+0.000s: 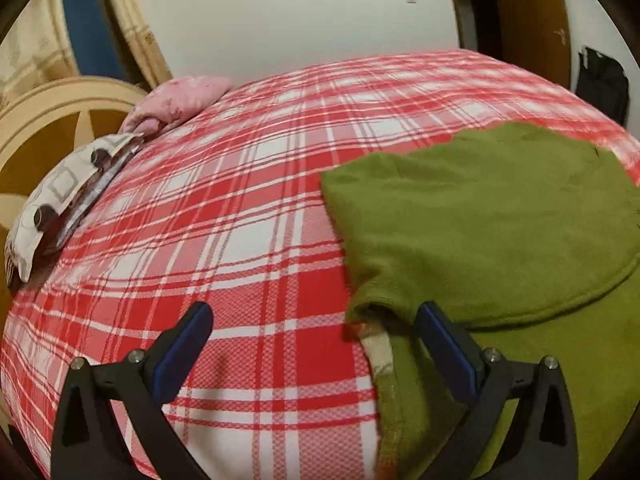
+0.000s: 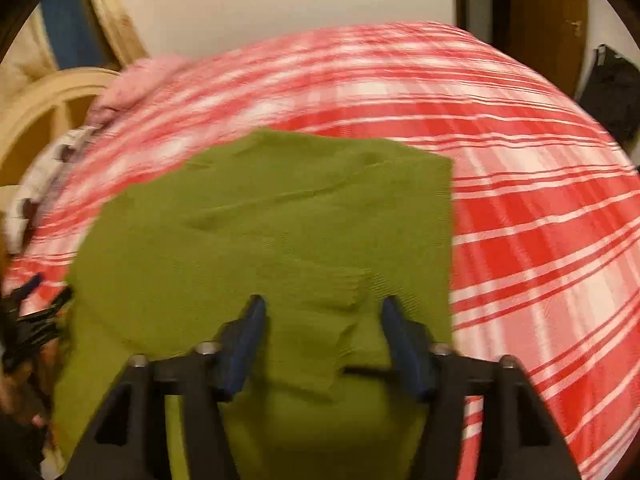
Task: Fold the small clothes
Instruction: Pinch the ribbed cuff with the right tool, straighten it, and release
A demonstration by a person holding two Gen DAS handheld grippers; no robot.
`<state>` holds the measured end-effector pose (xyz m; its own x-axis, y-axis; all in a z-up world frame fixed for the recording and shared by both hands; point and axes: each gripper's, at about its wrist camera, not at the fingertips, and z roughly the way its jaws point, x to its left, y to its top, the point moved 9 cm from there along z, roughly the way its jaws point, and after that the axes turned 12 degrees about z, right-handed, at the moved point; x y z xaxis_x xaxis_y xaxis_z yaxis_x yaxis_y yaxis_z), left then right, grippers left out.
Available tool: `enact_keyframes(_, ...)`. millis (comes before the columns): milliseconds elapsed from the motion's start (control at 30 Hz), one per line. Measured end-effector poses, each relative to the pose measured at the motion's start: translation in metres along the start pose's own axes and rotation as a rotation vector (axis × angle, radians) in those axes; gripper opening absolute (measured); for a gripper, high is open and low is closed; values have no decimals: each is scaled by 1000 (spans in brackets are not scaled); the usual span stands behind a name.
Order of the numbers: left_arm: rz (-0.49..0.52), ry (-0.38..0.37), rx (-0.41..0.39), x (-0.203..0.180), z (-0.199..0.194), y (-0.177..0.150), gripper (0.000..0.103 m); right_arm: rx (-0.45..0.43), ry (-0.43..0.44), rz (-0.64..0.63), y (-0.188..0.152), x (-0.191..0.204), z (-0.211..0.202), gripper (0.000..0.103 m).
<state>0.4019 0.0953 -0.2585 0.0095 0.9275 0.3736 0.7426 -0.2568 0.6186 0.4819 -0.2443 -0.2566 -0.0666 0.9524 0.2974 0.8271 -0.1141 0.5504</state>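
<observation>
Red-and-white plaid bedspread point(image 1: 248, 216) covers the bed; white wall point(image 1: 300, 12) behind, cream headboard point(image 1: 48, 108) at the left edge. Pink pillow point(image 1: 176, 100) and a patterned white cushion point(image 1: 64, 192) lie along that edge.

Green garment point(image 1: 480, 216), fleece-like, lies flat on the spread with one portion folded over another; a curved hem shows across the upper layer. A cream lining strip shows at its near left border.

Left gripper point(image 1: 314, 320): jaws spread wide, nothing pinched. Its left finger is over bare plaid; its right finger sits at the garment's near left corner, so the cloth's edge falls between the two.

Right gripper point(image 2: 322, 312): jaws apart, not clamping. Both fingers are over the garment, a rumpled ridge of green cloth between them. Contact with the fabric cannot be judged; that view is motion-blurred.
</observation>
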Motion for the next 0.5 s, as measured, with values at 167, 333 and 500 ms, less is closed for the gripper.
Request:
enact_keyframes(167,25,5,37,-6,13,3,103,1,-141,-31,-2,-6,17,62)
enact_keyframes(333,12,-20,49,-4,9,-6,103,-32,-146,4,-3,-12,11,62)
enact_keyframes(500,-18,-58,62,-6,-2,-20,103,-31,-112,24,-28,-16,-16,62)
